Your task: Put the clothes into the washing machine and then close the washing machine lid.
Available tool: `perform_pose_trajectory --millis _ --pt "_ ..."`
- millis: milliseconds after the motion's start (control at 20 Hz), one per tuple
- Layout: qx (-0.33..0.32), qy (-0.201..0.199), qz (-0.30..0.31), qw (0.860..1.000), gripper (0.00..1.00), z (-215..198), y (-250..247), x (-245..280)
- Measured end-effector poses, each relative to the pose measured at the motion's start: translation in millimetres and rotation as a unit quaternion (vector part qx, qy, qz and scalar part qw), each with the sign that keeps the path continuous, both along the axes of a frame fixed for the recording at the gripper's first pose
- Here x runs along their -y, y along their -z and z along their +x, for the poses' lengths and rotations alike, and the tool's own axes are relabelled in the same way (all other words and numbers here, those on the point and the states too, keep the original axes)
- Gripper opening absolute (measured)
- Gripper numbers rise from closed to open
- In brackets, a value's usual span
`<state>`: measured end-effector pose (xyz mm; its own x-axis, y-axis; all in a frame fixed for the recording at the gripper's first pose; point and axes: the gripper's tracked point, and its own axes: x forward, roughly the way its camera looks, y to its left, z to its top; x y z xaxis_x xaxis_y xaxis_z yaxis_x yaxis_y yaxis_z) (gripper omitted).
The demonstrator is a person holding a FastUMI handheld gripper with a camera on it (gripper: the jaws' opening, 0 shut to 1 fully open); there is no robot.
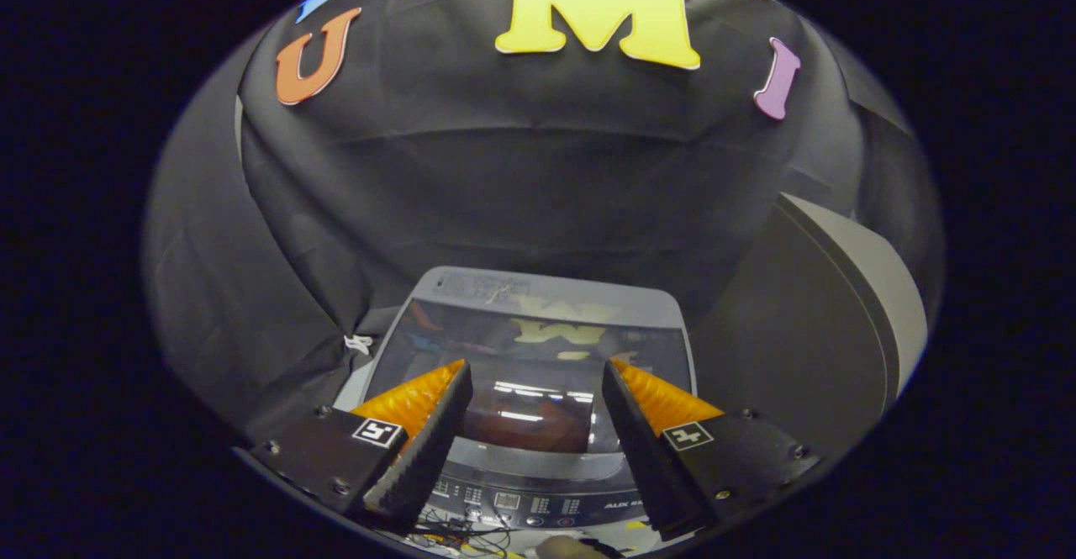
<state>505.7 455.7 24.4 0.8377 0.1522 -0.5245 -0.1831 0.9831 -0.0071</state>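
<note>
The gripper (536, 391) hangs with jaws apart and empty above the washing machine (530, 458) — its glass lid (538, 349) looks shut, smooth and stiff, likely best taken by its near edge. Control panel (521, 504) lies nearest — no clothes visible.

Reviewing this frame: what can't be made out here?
- Clothes inside the washing machine: the glass lid lies shut and mirrors lights, masking the drum.
- Control panel markings: too small, partly behind the fingers.
- Grey object beside the machine: cut off, identity unclear.
- Gripper: open, empty, above the lid.
</note>
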Motion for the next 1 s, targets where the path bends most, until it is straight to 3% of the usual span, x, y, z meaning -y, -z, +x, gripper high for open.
perform_pose_trajectory --millis 650,1000 --pt "0.011 -0.005 0.003 1.0 0.97 -12.1 -14.8 5.5" --pt "0.085 -0.022 0.025 0.996 0.97 -59.0 -77.5 36.0"
